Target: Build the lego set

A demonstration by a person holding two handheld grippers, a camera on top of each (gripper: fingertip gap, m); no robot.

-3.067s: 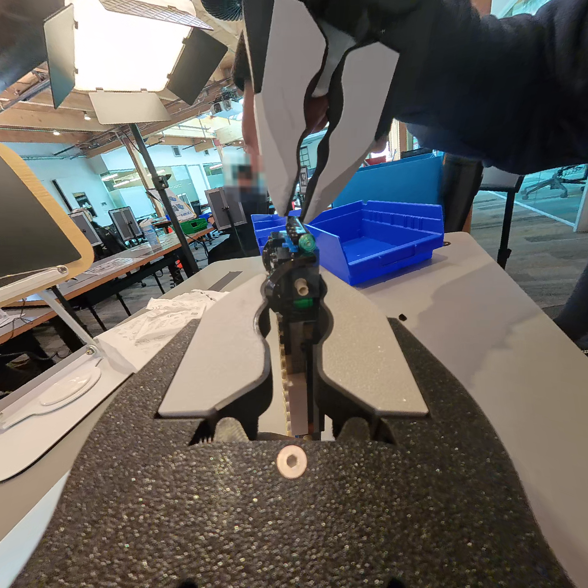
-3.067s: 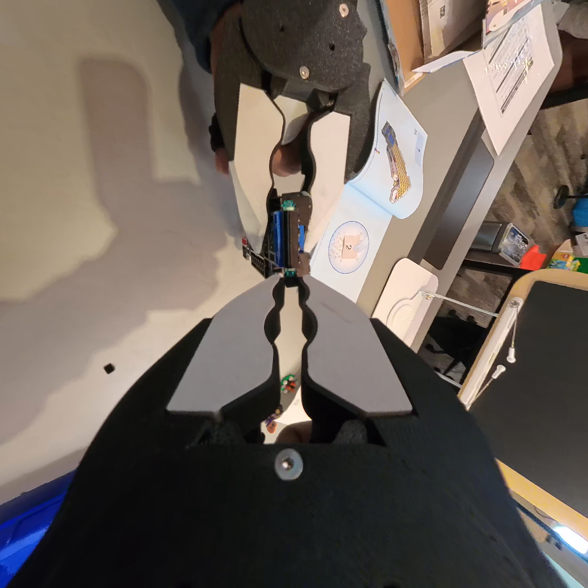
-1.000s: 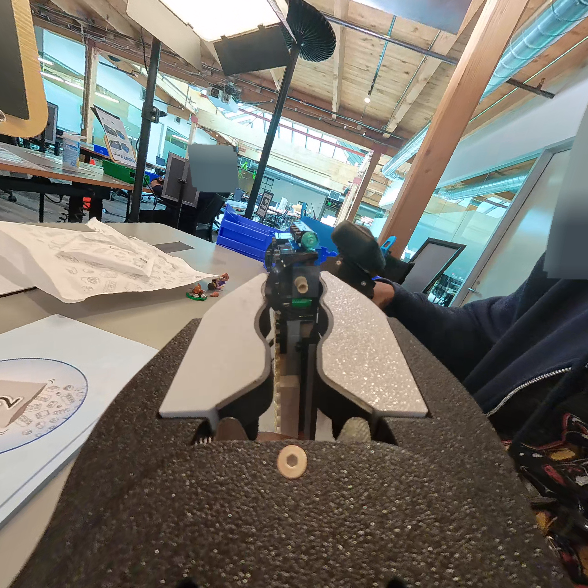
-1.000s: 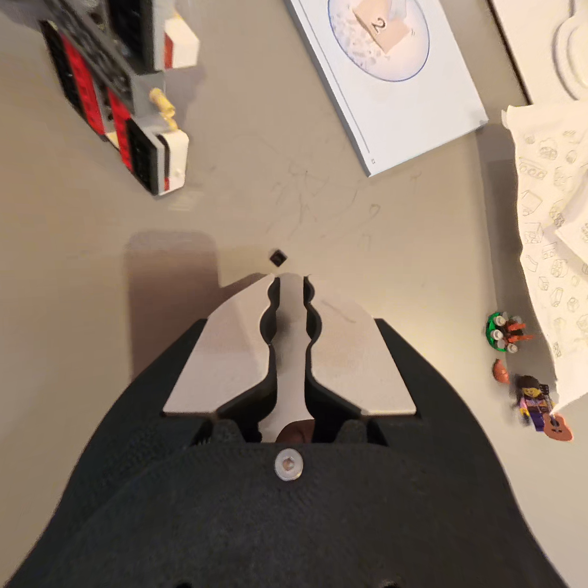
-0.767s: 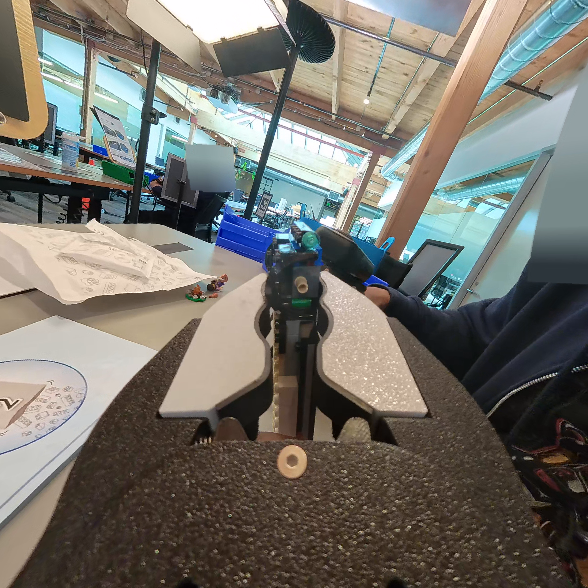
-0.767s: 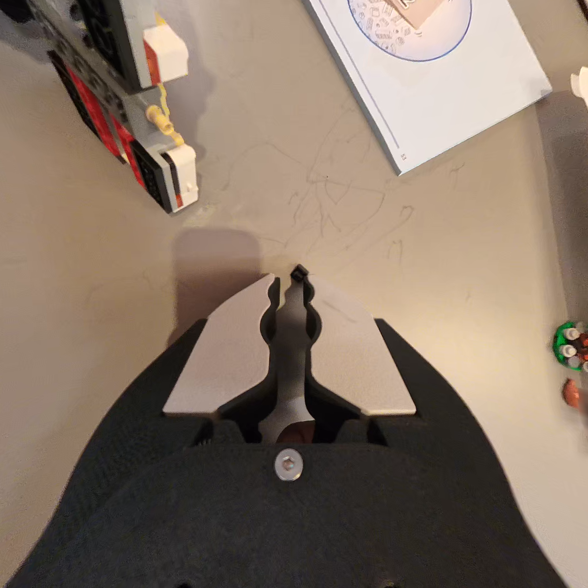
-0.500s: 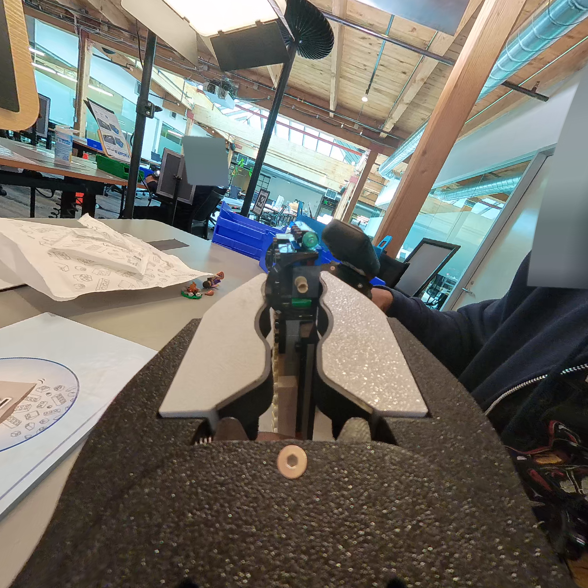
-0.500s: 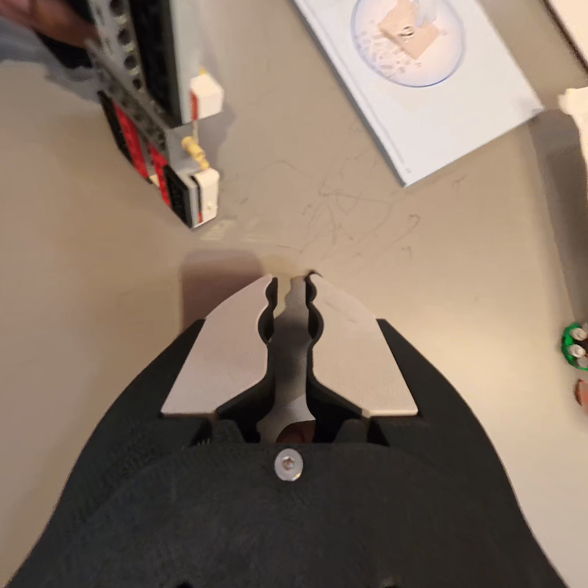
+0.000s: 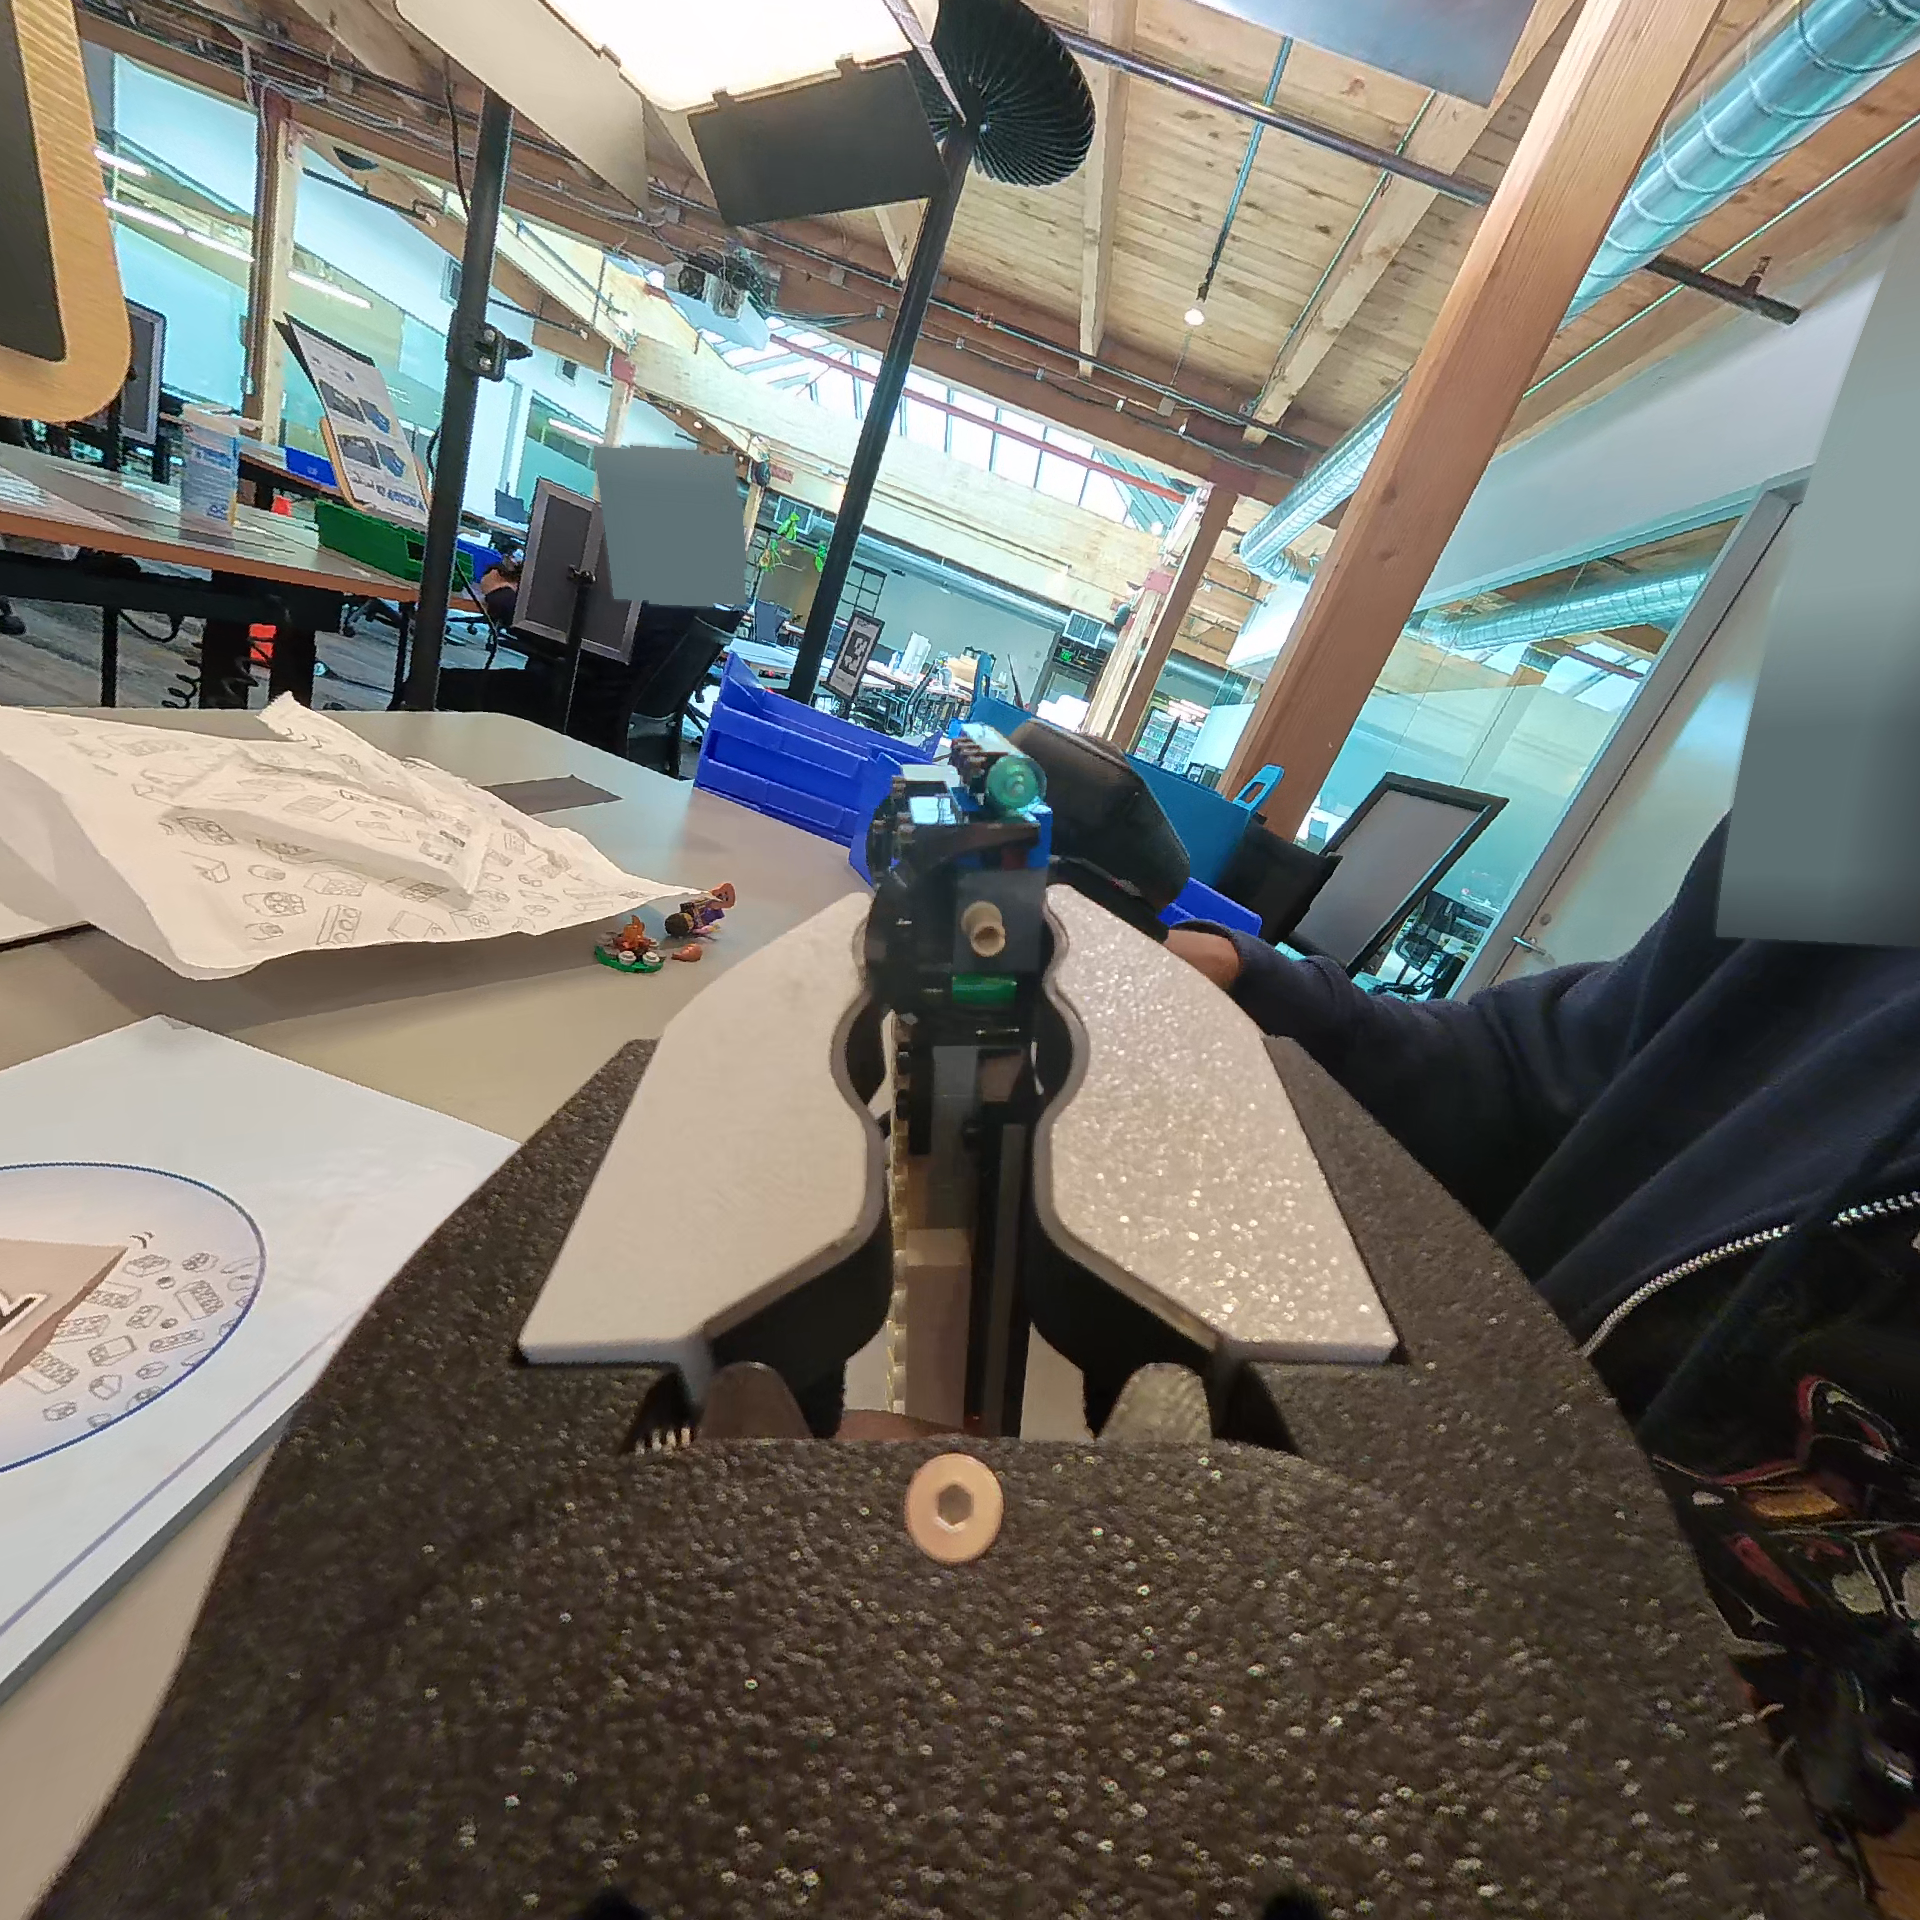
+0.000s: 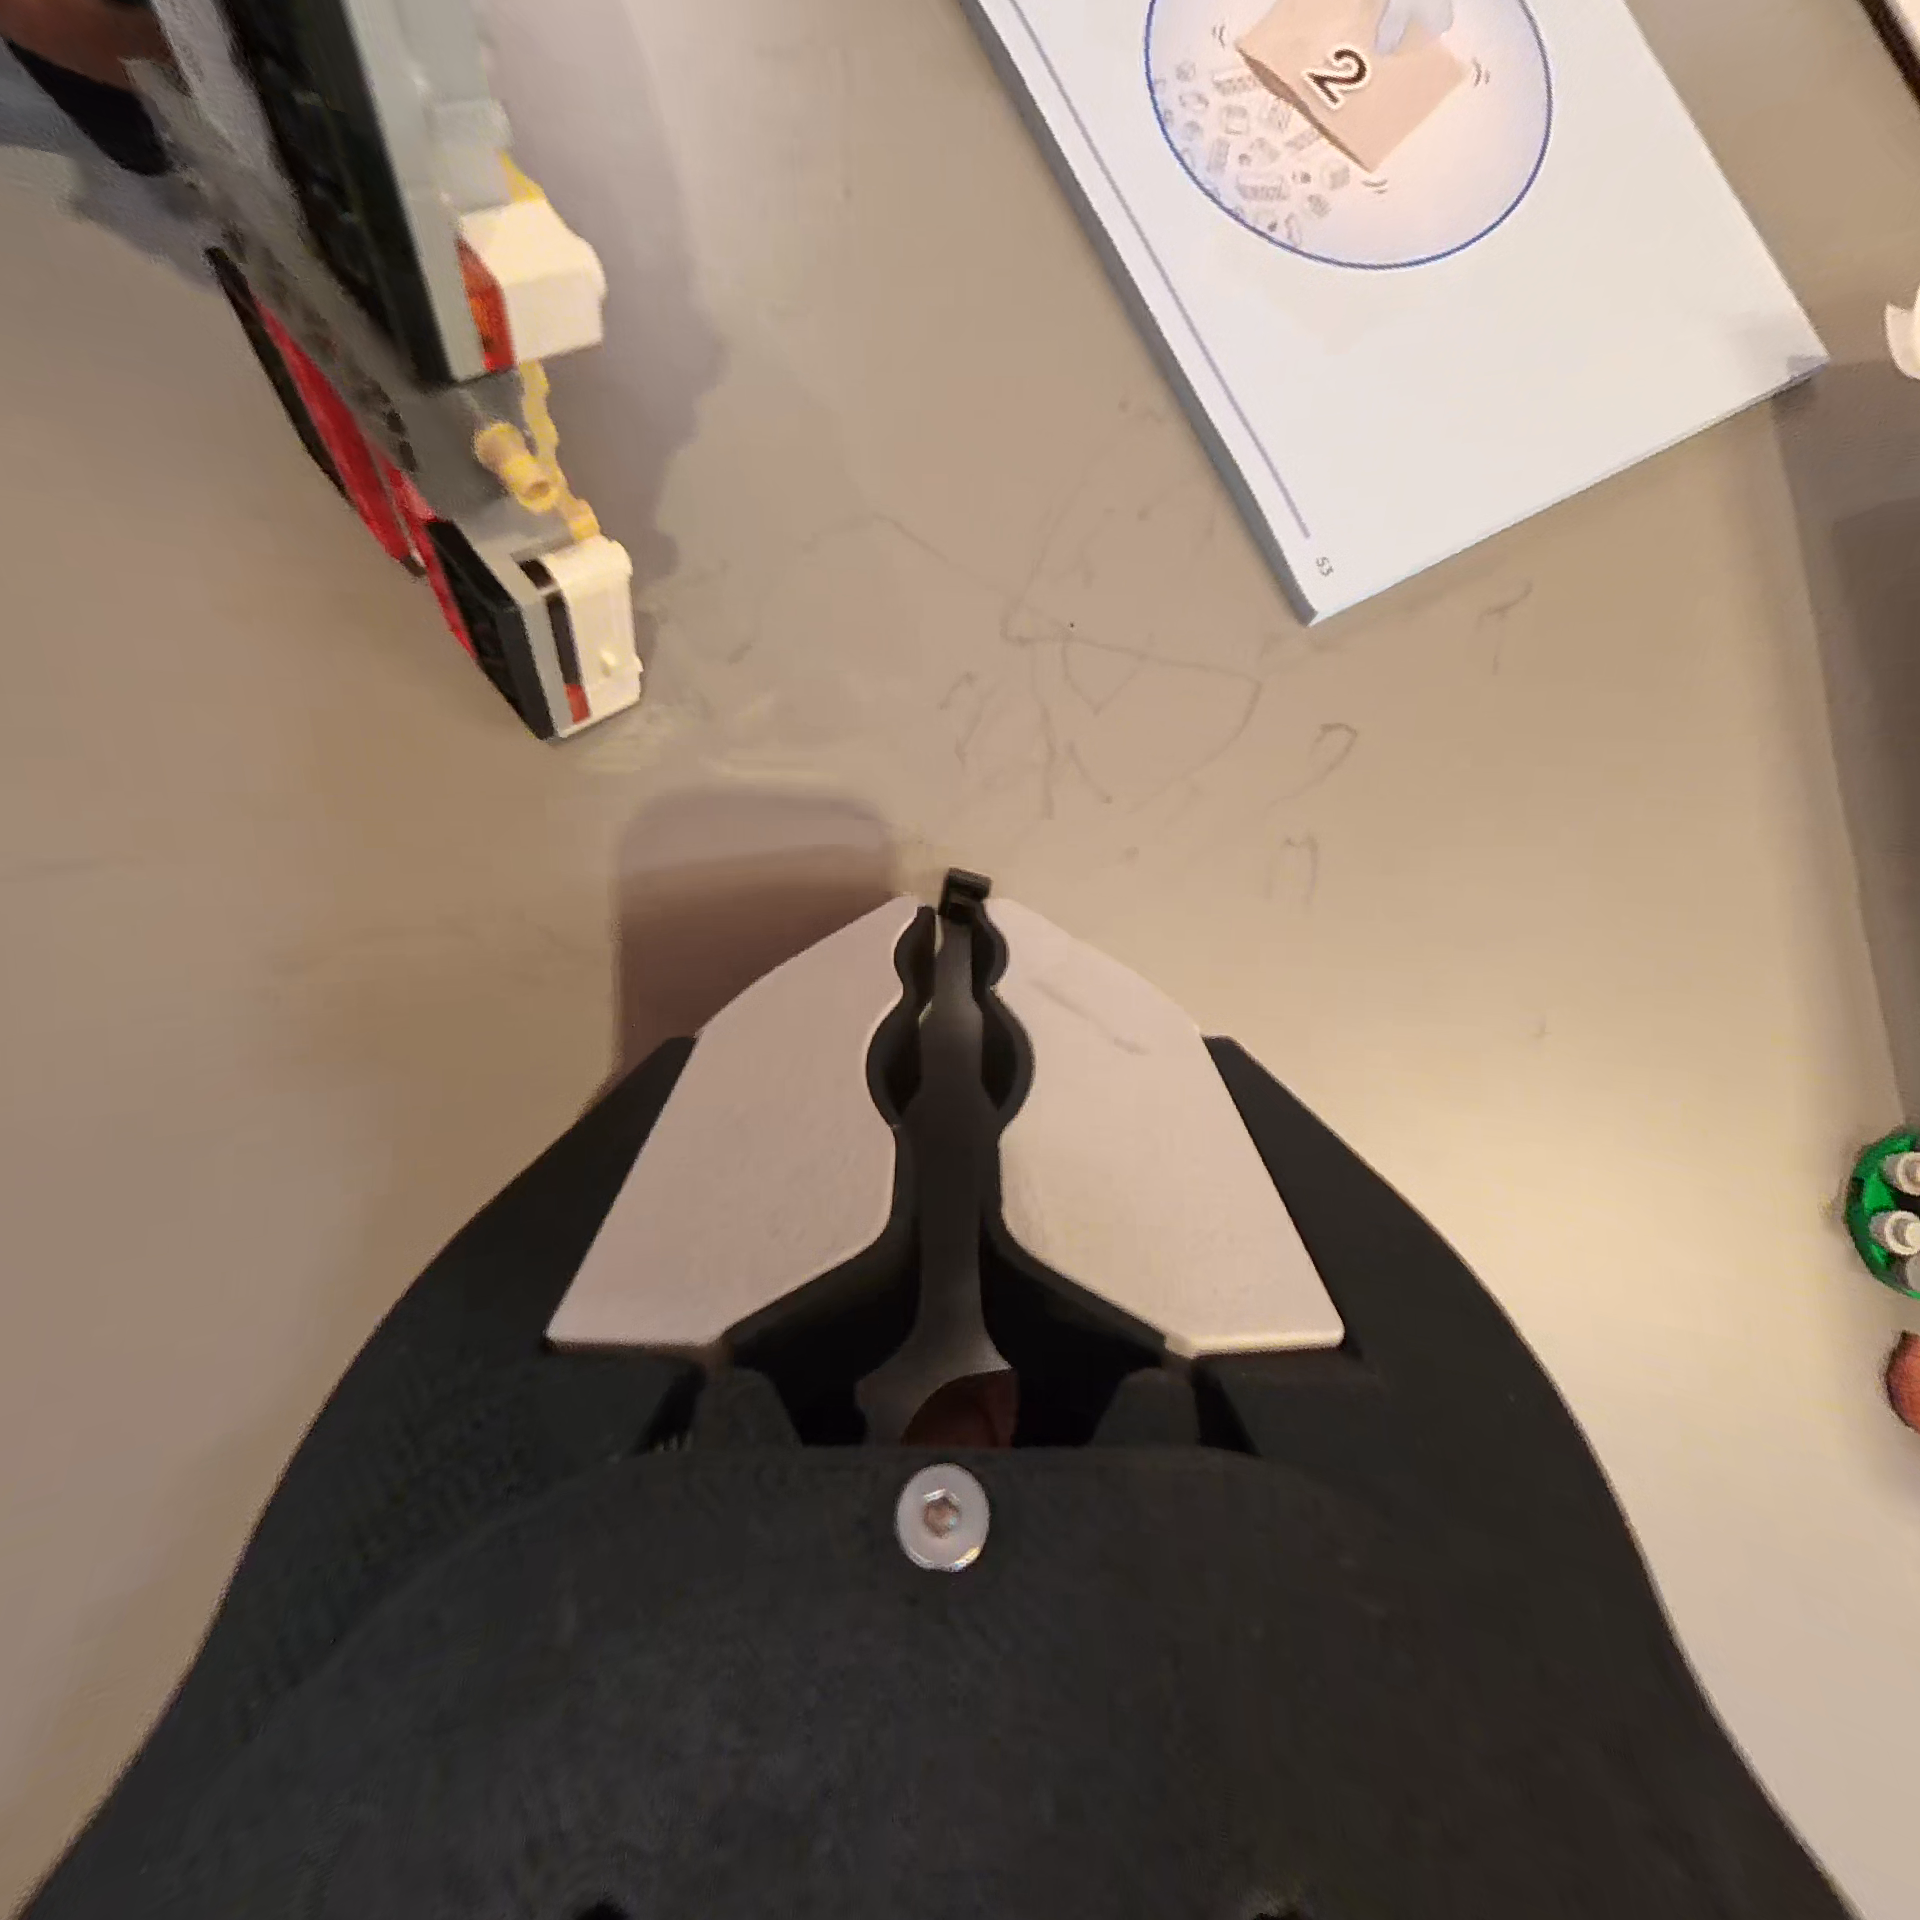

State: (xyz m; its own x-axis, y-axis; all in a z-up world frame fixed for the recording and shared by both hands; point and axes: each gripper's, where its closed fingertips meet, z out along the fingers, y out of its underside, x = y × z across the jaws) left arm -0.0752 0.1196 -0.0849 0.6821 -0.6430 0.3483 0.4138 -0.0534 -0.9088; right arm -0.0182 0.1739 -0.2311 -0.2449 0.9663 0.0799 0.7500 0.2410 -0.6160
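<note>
My left gripper (image 9: 958,935) is clamped on a brick model (image 9: 961,894), both fingers (image 9: 748,1101) pressed against its dark sides; the model runs back between them and its front end, with a tan peg and a teal round piece on top, sticks out past the tips. My right gripper (image 10: 951,906) points down at the table (image 10: 1351,935) with its jaws nearly together, pinching a tiny black piece (image 10: 961,891) at the very tips, low over the surface. Up and to the left of it in the right wrist view, the same model (image 10: 436,343) shows grey, black, red and white, blurred at its far end. Beyond the tips lies an open booklet (image 10: 1403,281), flat on the table, and at the right edge sits a green round plate (image 10: 1886,1210) with a small brown bit just below it. In the left wrist view, the booklet (image 9: 156,1226) is at lower left, a crumpled printed paper bag (image 9: 291,842) lies farther back, and a minifigure (image 9: 701,912) rests by its corner. Blue bins (image 9: 800,753) stand at the far table edge, and a dark sleeve (image 9: 1455,1049) reaches in from the right.
</note>
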